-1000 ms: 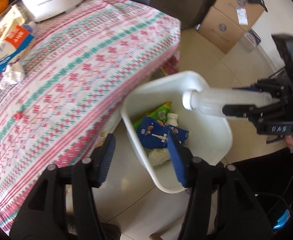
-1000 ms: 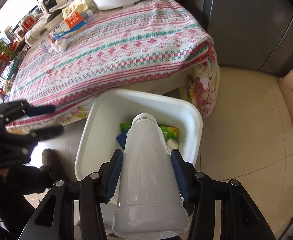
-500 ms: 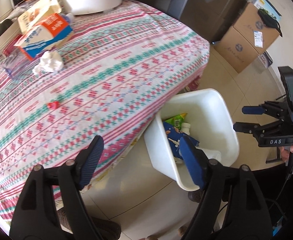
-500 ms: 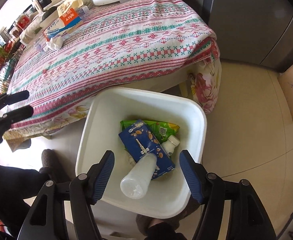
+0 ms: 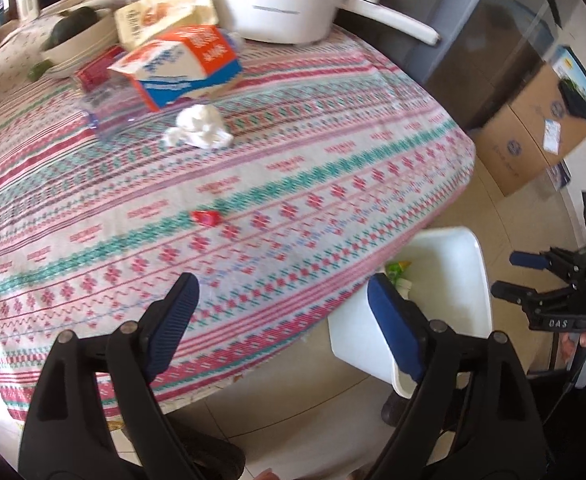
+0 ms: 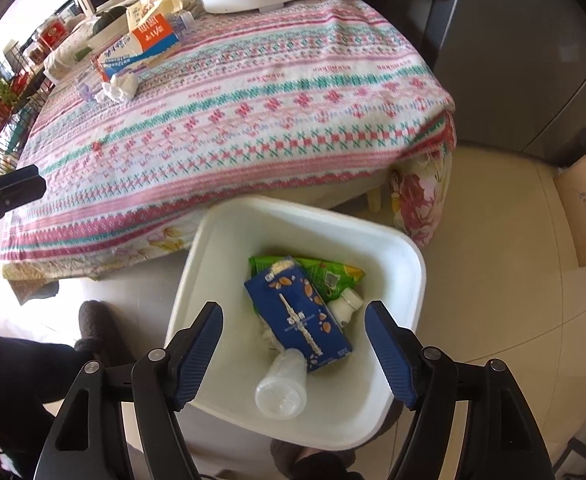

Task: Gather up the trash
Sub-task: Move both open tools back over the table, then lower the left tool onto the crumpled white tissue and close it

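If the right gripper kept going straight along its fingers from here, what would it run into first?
Most likely the clear plastic bottle lying in the white bin, with the blue carton just beyond it. The right gripper is open and empty above the bin; depth is hard to judge through the fisheye.

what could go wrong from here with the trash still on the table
1. The crumpled tissue lies right against the orange and blue carton and a clear plastic piece; the open left tool may catch or push those too.
2. The small red scrap lies flat on the patterned tablecloth; a pinch could bunch the cloth.
3. The white bin sits partly under the table edge, so drops from the open right tool might miss.
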Demonstrator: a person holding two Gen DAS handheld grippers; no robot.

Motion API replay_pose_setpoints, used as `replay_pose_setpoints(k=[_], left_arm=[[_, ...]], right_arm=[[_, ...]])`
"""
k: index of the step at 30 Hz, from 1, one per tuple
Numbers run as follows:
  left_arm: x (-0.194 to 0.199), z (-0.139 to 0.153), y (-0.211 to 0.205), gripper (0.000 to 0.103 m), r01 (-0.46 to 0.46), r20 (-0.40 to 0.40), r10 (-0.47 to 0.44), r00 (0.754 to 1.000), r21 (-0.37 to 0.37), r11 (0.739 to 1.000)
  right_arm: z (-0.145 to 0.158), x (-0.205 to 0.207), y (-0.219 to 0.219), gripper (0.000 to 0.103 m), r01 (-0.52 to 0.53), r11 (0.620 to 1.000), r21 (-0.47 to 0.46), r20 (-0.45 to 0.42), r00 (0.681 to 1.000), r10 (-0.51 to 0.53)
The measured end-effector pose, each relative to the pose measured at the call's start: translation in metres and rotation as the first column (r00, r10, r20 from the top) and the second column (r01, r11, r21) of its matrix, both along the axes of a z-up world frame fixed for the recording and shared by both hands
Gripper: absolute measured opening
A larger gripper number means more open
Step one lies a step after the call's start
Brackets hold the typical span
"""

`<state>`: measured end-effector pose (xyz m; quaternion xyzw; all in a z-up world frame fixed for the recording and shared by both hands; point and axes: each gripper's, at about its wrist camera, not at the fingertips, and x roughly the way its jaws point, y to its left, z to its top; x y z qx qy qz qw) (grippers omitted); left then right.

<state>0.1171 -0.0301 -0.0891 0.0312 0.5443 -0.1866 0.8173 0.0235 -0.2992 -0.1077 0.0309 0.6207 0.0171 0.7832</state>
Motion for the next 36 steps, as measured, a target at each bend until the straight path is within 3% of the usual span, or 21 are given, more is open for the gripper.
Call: replay_pose_setpoints(k=[9,17,21,24,27,29,32,36], left_arm=[[0.039,-0.007,0.041,0.088,-0.207,0.016,0.208,0.978,-0.042,0.977],[0.085,-0.025,0.029,0.088,-0.192,0.118,0.220,0.968,-0.211,0.958],[0.103,-0.036,0.018,0.085,-0.198,0.135,0.232,0.963,-0.224,0.954],[0.116,-0.047,0.013,0.074,-0.231,0.128,0.262,0.957,-0.216,0.949],[0.123,-0.056,0.010,0.054,-0.244,0.108,0.273,0.956,-0.220,0.944],[0.125,-0.057,0.009,0.032,-0.248,0.111,0.274,0.955,-0.205,0.947],[0.123,-0.055,0.011,0.022,-0.240,0.099,0.264,0.960,-0.202,0.950],[0.112,-0.044,0.021,0.021,-0.212,0.107,0.235,0.966,-0.188,0.959]], right_arm=[[0.021,0.038,0.022,0.081,0.006,1.000,0.013,0.058,0.998,-0.006],[0.025,0.078,0.048,0.082,0.001,1.000,0.005,0.092,0.996,-0.001],[0.027,0.091,0.058,0.082,-0.006,1.000,-0.016,0.117,0.993,0.007],[0.022,0.099,0.059,0.083,0.005,1.000,0.008,0.106,0.994,-0.006],[0.015,0.101,0.060,0.083,0.009,1.000,0.010,0.089,0.996,-0.010],[0.013,0.101,0.059,0.083,0.014,1.000,0.006,0.083,0.996,-0.014],[0.009,0.101,0.055,0.083,0.029,1.000,0.003,0.074,0.997,-0.029],[0.008,0.103,0.049,0.083,0.052,0.999,-0.002,0.079,0.996,-0.052]])
